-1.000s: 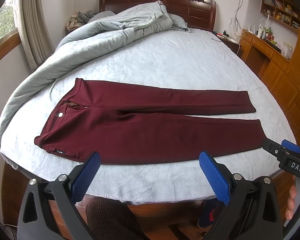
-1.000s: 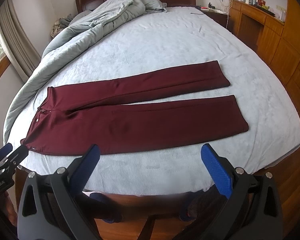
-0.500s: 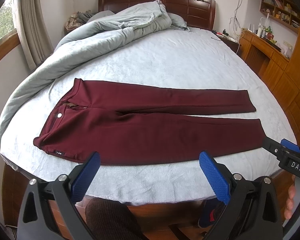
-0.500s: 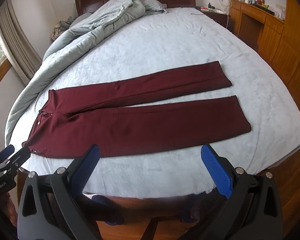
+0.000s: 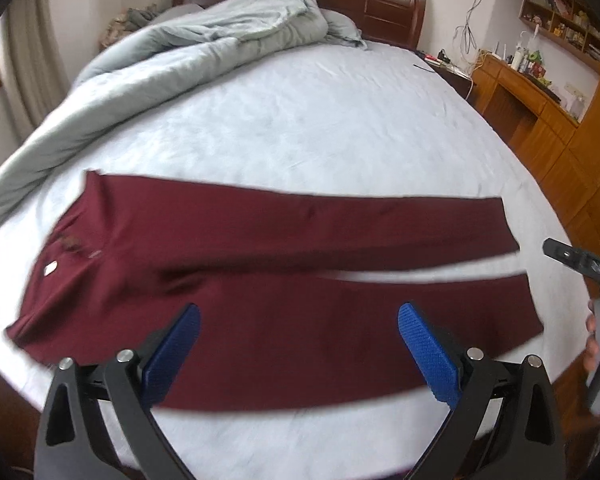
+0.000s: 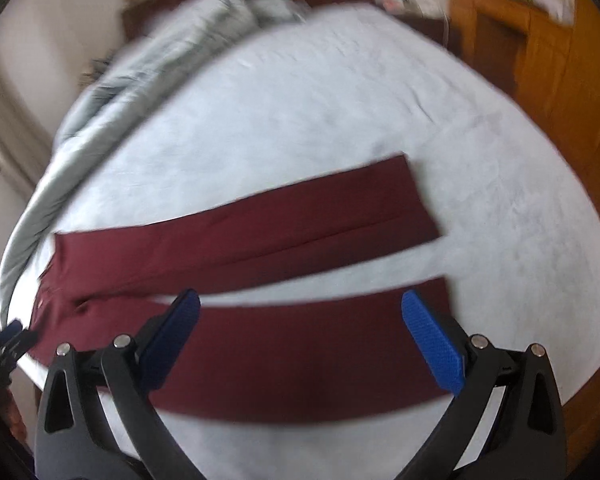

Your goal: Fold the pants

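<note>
Above the pants, each gripper hangs wide open, empty.

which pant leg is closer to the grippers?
The near leg, along the bed's front edge: both open grippers, left and right, hover over it. The far leg lies beyond it, toward the headboard.

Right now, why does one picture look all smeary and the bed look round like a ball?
Right wrist view: strong motion blur smears the pants and quilt. Left wrist view: sharper, with slight smear at the pants' edges. Both views: the fisheye lens bends the bed into a dome and darkens the corners.
</note>
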Action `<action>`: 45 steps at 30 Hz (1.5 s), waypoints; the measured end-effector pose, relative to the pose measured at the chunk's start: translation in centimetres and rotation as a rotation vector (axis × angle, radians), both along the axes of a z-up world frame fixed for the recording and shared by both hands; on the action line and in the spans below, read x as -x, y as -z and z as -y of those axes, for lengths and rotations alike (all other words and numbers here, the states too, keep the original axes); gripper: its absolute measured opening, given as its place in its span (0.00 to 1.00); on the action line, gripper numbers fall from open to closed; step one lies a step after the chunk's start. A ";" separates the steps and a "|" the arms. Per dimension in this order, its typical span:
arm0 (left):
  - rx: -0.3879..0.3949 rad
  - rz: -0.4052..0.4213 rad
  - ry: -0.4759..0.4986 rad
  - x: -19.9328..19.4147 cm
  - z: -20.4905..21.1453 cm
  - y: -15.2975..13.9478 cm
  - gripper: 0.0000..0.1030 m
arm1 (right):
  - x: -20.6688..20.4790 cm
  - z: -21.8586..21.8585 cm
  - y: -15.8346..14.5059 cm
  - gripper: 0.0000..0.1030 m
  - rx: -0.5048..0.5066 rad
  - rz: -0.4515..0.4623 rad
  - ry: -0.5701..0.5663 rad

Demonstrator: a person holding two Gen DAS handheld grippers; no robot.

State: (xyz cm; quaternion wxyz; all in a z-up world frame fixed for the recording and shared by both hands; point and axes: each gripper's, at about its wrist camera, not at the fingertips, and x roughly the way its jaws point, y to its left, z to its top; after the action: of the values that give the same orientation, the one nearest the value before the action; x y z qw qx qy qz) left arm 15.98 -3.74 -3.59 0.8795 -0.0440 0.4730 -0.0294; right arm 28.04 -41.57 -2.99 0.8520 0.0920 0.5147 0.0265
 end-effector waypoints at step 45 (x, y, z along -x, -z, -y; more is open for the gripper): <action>0.271 -0.379 0.915 -27.5 19.0 14.5 0.96 | -13.1 9.0 1.5 0.22 -0.149 0.084 -0.547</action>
State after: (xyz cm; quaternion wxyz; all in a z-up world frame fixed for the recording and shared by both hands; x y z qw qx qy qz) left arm 43.47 -22.75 -18.04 0.6617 0.0494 0.5869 -0.4640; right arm 41.10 -50.56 -4.44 0.8248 0.0112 0.4811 0.2968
